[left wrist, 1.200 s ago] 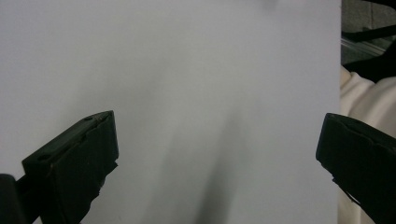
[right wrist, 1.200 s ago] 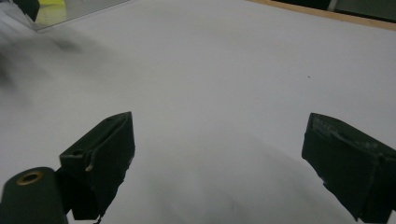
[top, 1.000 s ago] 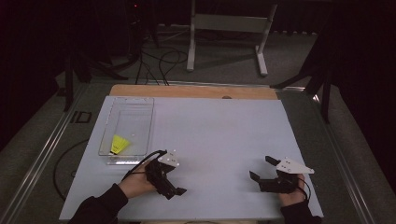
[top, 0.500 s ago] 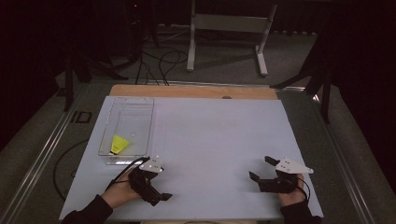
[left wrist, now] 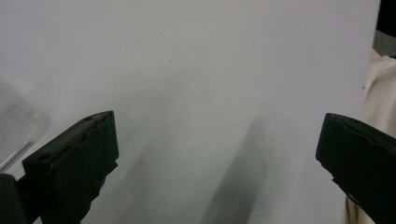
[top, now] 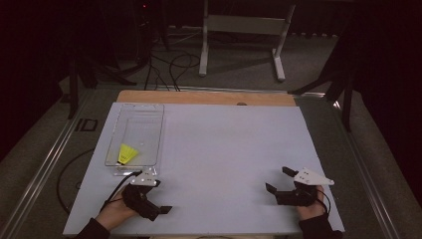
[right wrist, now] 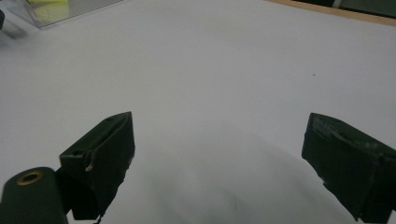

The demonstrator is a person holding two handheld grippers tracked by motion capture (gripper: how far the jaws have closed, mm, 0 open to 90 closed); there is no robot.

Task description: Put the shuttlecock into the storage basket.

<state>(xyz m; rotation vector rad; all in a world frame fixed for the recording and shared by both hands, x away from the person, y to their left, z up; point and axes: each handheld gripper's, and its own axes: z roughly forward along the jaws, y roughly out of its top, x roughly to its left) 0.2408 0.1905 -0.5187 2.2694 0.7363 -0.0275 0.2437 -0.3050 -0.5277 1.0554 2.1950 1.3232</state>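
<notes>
Bright yellow shuttlecock (top: 127, 154) lying on its side inside the clear plastic tray (top: 160, 139), down in the near-left corner. Tray's a long rectangle sitting at the left edge of the white tabletop, otherwise holding nothing.

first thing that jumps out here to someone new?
The yellow shuttlecock, the one spot of colour, lying in the near end of the clear tray at the table's left. Then the two open black grippers at the near edge: left gripper just below the tray, right gripper far right.
</notes>
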